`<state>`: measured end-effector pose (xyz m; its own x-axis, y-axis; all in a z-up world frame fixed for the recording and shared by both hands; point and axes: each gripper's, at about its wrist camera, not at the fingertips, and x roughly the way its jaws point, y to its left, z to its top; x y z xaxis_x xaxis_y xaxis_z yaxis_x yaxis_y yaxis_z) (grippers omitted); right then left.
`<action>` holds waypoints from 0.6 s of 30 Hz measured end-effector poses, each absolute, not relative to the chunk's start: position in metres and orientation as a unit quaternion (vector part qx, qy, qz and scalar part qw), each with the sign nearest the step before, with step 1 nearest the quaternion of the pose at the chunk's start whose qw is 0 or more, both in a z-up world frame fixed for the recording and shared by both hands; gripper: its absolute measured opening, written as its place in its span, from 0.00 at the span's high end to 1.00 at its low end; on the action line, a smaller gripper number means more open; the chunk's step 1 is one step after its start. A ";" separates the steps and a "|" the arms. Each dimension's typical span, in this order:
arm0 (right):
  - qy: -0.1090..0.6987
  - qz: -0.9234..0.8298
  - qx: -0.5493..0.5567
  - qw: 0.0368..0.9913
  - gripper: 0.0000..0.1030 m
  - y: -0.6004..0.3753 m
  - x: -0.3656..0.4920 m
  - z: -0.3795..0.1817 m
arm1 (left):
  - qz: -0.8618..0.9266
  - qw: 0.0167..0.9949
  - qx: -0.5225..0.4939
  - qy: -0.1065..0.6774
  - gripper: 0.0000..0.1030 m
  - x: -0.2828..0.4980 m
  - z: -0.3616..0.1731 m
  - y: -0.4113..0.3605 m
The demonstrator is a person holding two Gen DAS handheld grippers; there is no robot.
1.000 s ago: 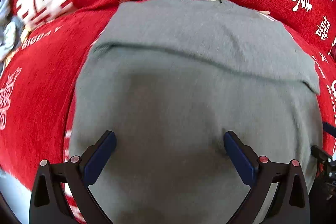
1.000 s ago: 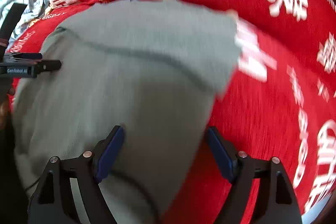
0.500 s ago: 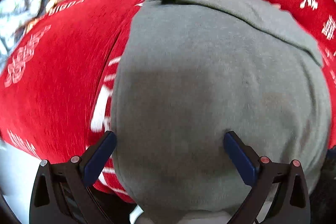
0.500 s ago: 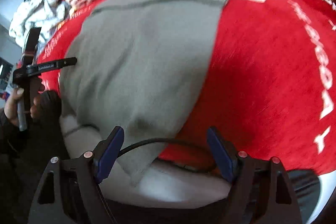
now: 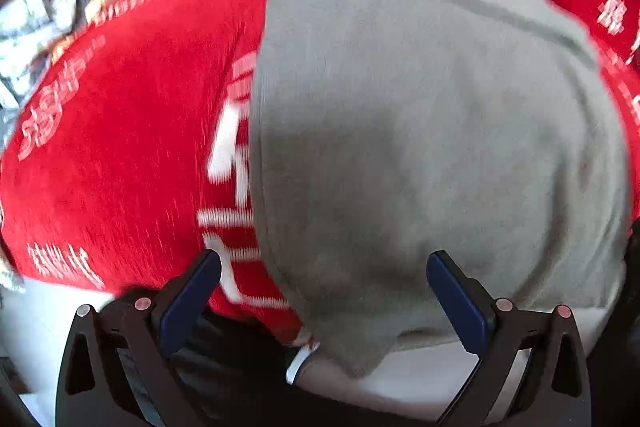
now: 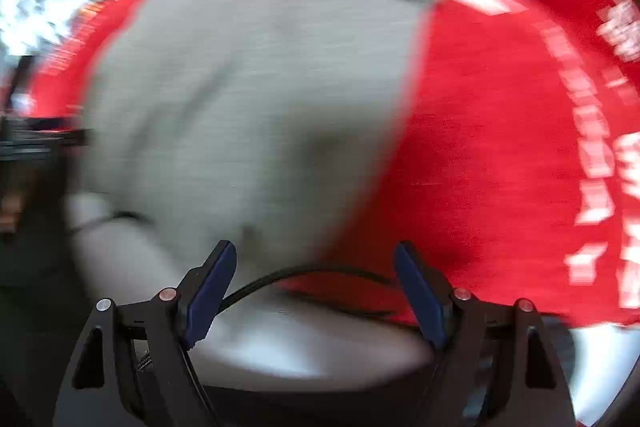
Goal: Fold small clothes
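A grey garment (image 5: 420, 131) lies spread on a red cloth with white characters (image 5: 120, 147), its far edge folded over into a band. Its near corner hangs over the front edge of the surface. My left gripper (image 5: 324, 267) hovers open above the garment's near left edge, with nothing pinched. In the right wrist view the same grey garment (image 6: 256, 99) fills the left half. There my right gripper (image 6: 314, 259) stands open over the garment's near right corner, holding nothing. Both views are blurred by motion.
A pale patterned pile of fabric (image 5: 28, 27) lies at the far left. A black cable (image 6: 320, 273) runs across the white front edge (image 6: 320, 347) below the red cloth (image 6: 500, 147). The other hand-held tool (image 6: 36, 139) shows at the left of the right wrist view.
Both grippers have drawn back toward the near edge of the surface. The left one slid left to the garment's edge, the right one toward its right corner. Both stayed open.
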<state>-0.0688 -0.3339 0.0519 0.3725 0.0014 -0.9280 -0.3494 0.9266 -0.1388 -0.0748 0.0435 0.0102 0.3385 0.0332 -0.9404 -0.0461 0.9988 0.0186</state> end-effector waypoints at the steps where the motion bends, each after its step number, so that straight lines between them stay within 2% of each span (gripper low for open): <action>1: 0.529 0.096 -0.166 0.827 0.19 -0.331 -0.067 0.061 | 0.021 0.827 -0.006 0.562 0.00 -0.074 0.017 0.040; 5: 0.478 0.145 -0.166 0.850 0.18 -0.286 -0.058 0.081 | 0.016 0.828 0.013 0.560 0.00 -0.059 0.010 0.015; 7: 0.476 0.181 -0.181 0.841 0.18 -0.262 -0.058 0.070 | 0.023 0.814 0.052 0.578 0.00 -0.061 -0.007 0.002; 10: 0.501 0.161 -0.223 0.821 0.19 -0.238 -0.053 0.035 | 0.026 0.816 0.032 0.577 0.00 -0.066 -0.006 0.009; 13: 0.502 0.143 -0.223 0.823 0.16 -0.271 -0.054 0.030 | 0.022 0.806 -0.021 0.591 0.00 -0.066 -0.009 0.026; 14: 0.512 0.123 -0.228 0.819 0.11 -0.283 -0.052 0.031 | 0.019 0.803 -0.035 0.595 0.00 -0.066 -0.011 0.030; 18: 0.573 0.091 -0.167 0.798 0.09 -0.337 -0.042 0.027 | 0.021 0.804 -0.031 0.593 0.00 -0.067 -0.010 0.028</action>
<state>-0.0422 -0.3366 0.0273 0.3278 -0.0466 -0.9436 -0.3354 0.9280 -0.1624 -0.0665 0.0278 -0.0095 0.2961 -0.0027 -0.9552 -0.0699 0.9973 -0.0245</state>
